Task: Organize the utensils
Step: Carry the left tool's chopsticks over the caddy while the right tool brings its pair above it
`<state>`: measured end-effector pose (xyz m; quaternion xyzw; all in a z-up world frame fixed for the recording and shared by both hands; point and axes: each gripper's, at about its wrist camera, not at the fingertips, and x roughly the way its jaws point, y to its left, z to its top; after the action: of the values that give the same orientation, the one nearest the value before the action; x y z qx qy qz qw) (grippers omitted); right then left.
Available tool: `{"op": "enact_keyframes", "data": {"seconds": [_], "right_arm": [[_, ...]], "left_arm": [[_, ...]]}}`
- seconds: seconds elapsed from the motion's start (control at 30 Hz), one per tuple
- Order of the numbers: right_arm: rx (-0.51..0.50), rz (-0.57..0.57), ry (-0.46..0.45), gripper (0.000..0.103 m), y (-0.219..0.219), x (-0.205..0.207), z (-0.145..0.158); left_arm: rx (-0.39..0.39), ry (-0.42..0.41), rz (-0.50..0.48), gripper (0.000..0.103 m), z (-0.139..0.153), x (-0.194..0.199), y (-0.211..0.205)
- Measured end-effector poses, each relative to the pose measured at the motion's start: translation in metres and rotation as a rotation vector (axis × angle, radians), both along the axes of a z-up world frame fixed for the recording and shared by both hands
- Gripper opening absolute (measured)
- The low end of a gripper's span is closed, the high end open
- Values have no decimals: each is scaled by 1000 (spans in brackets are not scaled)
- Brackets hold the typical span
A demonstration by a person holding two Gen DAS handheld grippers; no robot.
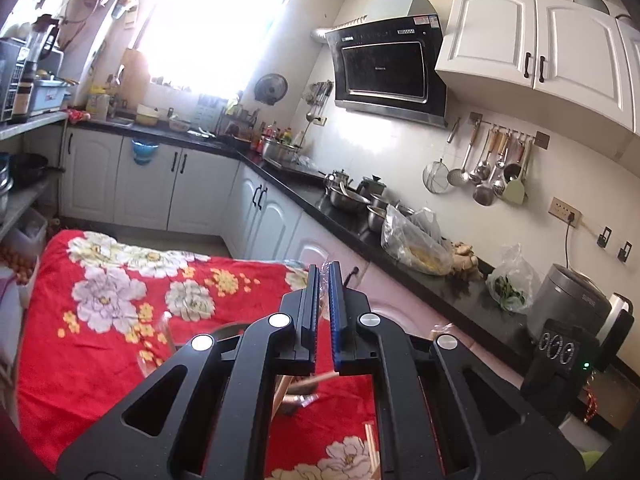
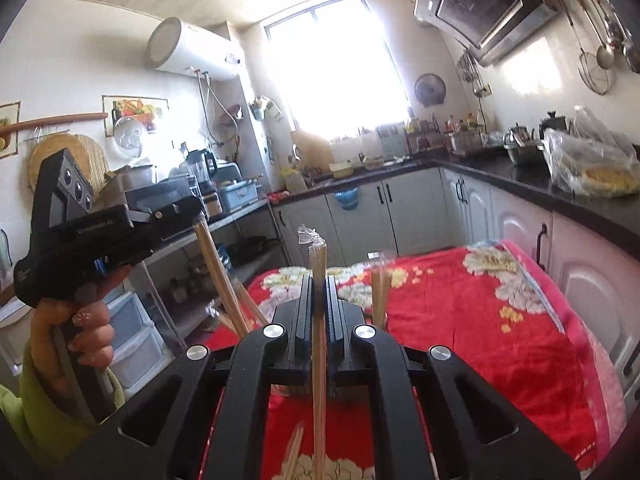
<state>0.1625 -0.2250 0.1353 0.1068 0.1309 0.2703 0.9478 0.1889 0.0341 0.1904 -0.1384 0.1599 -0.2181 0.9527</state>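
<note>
My right gripper (image 2: 319, 280) is shut on a wrapped pair of wooden chopsticks (image 2: 319, 344) that stands upright between its fingers, the plastic wrap sticking out above. My left gripper (image 2: 192, 216), held up at the left in the right wrist view, is shut on another wrapped pair of chopsticks (image 2: 218, 276) that hangs down from it. In the left wrist view the left gripper (image 1: 324, 276) has its jaws nearly together with a strip of wrap between them. More chopsticks (image 2: 380, 292) stand behind my right gripper. Loose chopsticks (image 2: 294, 450) lie on the red floral cloth (image 2: 460, 320).
The table cloth (image 1: 120, 300) also shows in the left wrist view. A black counter (image 1: 360, 224) with white cabinets runs along the right, with pots (image 1: 348, 196) and plastic bags (image 1: 416, 240) on it. A metal shelf (image 2: 224, 240) stands at the left.
</note>
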Motion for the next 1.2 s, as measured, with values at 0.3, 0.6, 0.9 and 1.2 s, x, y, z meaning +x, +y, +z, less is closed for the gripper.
{"op": "enact_keyframes", "data": {"seconds": [0.3, 0.6, 0.9, 1.2], "right_arm": [[22, -3, -80, 6, 13, 15, 29], [8, -36, -183, 6, 29, 33, 48], [-1, -68, -254, 6, 39, 55, 46], [-36, -85, -300, 6, 51, 83, 28]], "left_arm": [[14, -35, 51, 2, 21, 18, 8], [41, -56, 138, 2, 23, 41, 16], [41, -52, 164, 2, 7, 55, 15], [85, -58, 216, 2, -4, 62, 14]]}}
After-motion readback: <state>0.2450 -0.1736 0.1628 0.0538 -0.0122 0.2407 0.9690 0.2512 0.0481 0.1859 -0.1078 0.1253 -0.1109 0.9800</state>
